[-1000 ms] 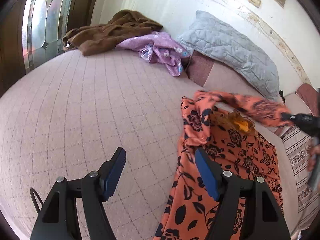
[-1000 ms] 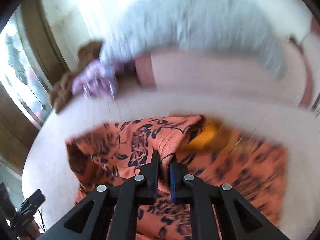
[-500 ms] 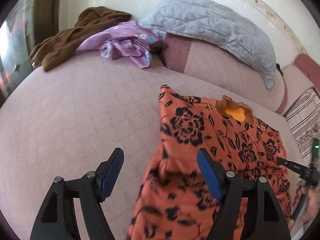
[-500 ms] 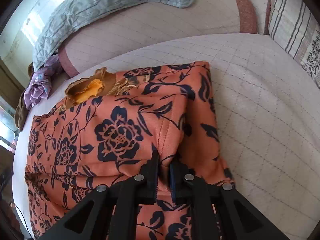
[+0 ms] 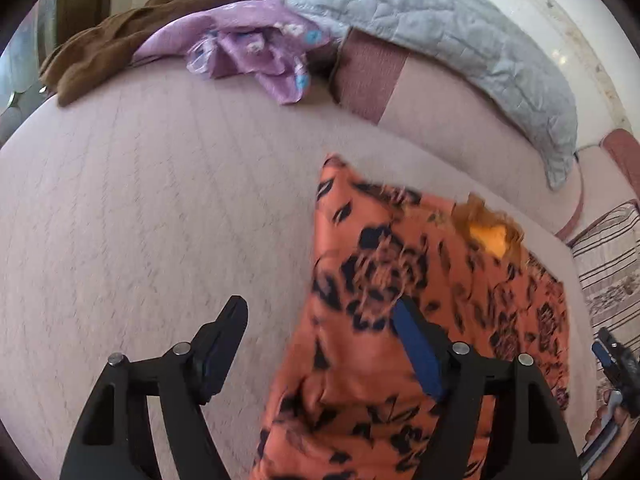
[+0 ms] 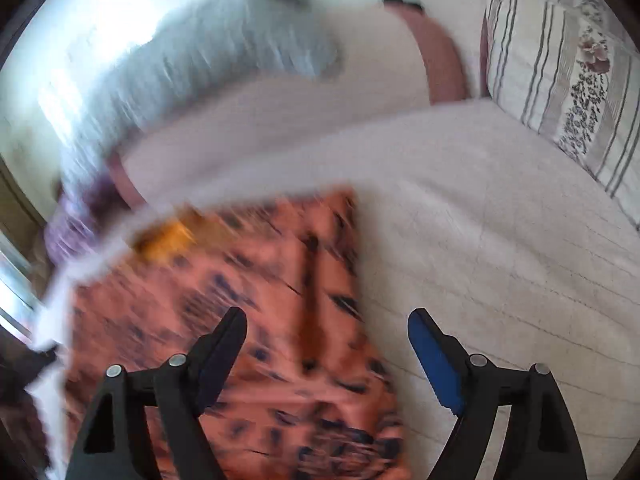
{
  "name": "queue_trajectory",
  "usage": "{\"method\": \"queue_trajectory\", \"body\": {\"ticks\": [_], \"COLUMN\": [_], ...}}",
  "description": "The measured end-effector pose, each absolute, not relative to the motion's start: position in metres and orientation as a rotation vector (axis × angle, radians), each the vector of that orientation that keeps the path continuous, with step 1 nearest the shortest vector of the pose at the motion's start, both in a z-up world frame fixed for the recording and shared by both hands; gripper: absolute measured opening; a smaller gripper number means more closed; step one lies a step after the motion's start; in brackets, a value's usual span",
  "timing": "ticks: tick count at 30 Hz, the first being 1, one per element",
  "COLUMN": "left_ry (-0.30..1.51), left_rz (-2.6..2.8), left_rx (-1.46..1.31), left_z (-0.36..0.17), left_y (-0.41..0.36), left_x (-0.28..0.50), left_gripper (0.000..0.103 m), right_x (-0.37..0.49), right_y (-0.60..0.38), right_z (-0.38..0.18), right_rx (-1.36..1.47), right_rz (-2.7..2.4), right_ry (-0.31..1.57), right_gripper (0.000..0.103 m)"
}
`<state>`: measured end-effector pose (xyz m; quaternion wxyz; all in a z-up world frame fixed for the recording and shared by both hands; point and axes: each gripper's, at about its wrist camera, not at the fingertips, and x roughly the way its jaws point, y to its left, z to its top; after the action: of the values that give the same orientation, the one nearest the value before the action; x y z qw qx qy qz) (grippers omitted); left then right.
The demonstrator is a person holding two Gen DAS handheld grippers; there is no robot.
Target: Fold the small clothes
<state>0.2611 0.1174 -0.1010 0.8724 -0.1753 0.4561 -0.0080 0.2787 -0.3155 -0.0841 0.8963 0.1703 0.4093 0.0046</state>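
Observation:
An orange garment with black flowers (image 5: 420, 280) lies flat on the pink quilted bed (image 5: 160, 200), its yellow-lined neck (image 5: 488, 236) at the far end. My left gripper (image 5: 320, 316) is open and empty over the garment's left edge. My right gripper (image 6: 328, 328) is open and empty over the garment's right edge (image 6: 280, 300); this view is blurred. The right gripper also shows at the right edge of the left wrist view (image 5: 612, 360).
A brown garment (image 5: 152, 20) and a purple garment (image 5: 256, 48) lie at the far side of the bed. A grey quilted pillow (image 5: 460, 40) rests along the back cushion. A striped cushion (image 6: 560, 72) stands at the right.
My right gripper has opened and let go of the orange garment, which now lies flat. Both grippers have shifted over the garment's edges.

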Motion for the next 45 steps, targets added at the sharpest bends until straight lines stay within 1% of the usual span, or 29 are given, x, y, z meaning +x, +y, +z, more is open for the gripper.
{"method": "queue_trajectory", "body": {"ticks": [2,3,4,5,7,8,9,11,14,15,16,17,18,20,21,22,23,24,26,30,32,33,34,38,39,40,42,44,45], "left_ry": [0.955,0.993,1.036,1.093,1.077,1.06,1.032,1.02,1.003,0.962,0.915,0.904,0.896,0.935,1.006,1.083,1.066,1.06,1.042,1.031,1.033,1.042,1.044,0.981,0.945,0.925,0.897,0.9,0.95], "left_rz": [-0.031,-0.045,-0.047,-0.031,-0.022,0.0,0.066,0.111,0.006,-0.001,-0.019,-0.038,-0.07,-0.095,-0.076,-0.046,-0.044,-0.047,-0.021,-0.005,0.011,0.022,0.033,0.038,0.005,-0.013,-0.04,-0.064,-0.045], "left_rx": [-0.394,-0.416,-0.425,-0.423,-0.49,-0.491,-0.441,-0.38,-0.53,-0.535,-0.531,-0.531,-0.53,-0.467,-0.417,-0.398,-0.437,-0.467,-0.427,-0.413,-0.446,-0.435,-0.419,-0.371,-0.382,-0.383,-0.363,-0.294,-0.22], "left_z": [-0.104,-0.113,-0.123,-0.132,-0.136,-0.133,-0.127,-0.123,-0.119,-0.111,-0.102,-0.1,-0.099,-0.107,-0.121,-0.136,-0.141,-0.14,-0.132,-0.138,-0.141,-0.138,-0.135,-0.113,-0.104,-0.099,-0.095,-0.099,-0.11], "left_y": [0.117,0.117,0.118,0.118,0.133,0.138,0.142,0.147,0.157,0.156,0.15,0.145,0.137,0.12,0.112,0.112,0.116,0.12,0.119,0.12,0.123,0.121,0.126,0.124,0.12,0.117,0.105,0.09,0.082], "left_x": [0.27,0.278,0.285,0.293,0.294,0.291,0.287,0.286,0.286,0.285,0.285,0.288,0.292,0.306,0.317,0.328,0.33,0.331,0.33,0.331,0.33,0.331,0.326,0.311,0.302,0.296,0.287,0.283,0.287], "left_gripper": [0.076,0.07,0.021,0.006,0.009,0.007,0.0,0.0,0.002,0.017,0.048,0.064,0.075,0.073,0.035,0.01,0.01,0.009,0.009,0.011,0.011,0.012,0.013,0.015,0.021,0.035,0.053,0.054,0.054], "right_x": [0.283,0.288,0.292,0.3,0.318,0.329,0.33,0.321,0.318,0.313,0.314,0.316,0.319,0.326,0.328,0.337,0.335,0.334,0.33,0.322,0.328,0.335,0.334,0.324,0.324,0.326,0.336,0.347,0.356], "right_y": [-0.3,-0.29,-0.286,-0.276,-0.262,-0.258,-0.258,-0.252,-0.246,-0.252,-0.249,-0.247,-0.246,-0.247,-0.255,-0.258,-0.274,-0.287,-0.304,-0.305,-0.304,-0.305,-0.313,-0.309,-0.306,-0.305,-0.304,-0.304,-0.307], "right_z": [-0.065,-0.061,-0.059,-0.064,-0.094,-0.122,-0.135,-0.137,-0.124,-0.122,-0.114,-0.112,-0.11,-0.107,-0.108,-0.121,-0.131,-0.145,-0.154,-0.129,-0.138,-0.153,-0.158,-0.127,-0.121,-0.119,-0.117,-0.121,-0.128], "right_rx": [0.387,0.39,0.389,0.379,0.372,0.395,0.401,0.338,0.329,0.33,0.34,0.355,0.375,0.422,0.453,0.488,0.494,0.509,0.608,0.606,0.568,0.582,0.64,0.648,0.633,0.636,0.647,0.675,0.701], "right_rz": [0.136,0.188,0.236,0.264,0.251,0.232,0.217,0.228,0.261,0.268,0.276,0.289,0.304,0.346,0.37,0.383,0.363,0.302,0.29,0.334,0.323,0.318,0.314,0.344,0.356,0.363,0.373,0.381,0.39], "right_ry": [0.791,0.783,0.783,0.794,0.878,0.992,1.035,0.963,0.941,0.921,0.894,0.877,0.861,0.84,0.846,0.867,0.903,0.975,0.948,0.931,0.951,1.009,0.994,0.927,0.917,0.916,0.91,0.894,0.886], "right_gripper": [0.085,0.085,0.085,0.085,0.086,0.086,0.086,0.086,0.086,0.086,0.086,0.086,0.086,0.086,0.086,0.086,0.085,0.075,0.071,0.074,0.079,0.077,0.076,0.079,0.079,0.079,0.079,0.079,0.082]}}
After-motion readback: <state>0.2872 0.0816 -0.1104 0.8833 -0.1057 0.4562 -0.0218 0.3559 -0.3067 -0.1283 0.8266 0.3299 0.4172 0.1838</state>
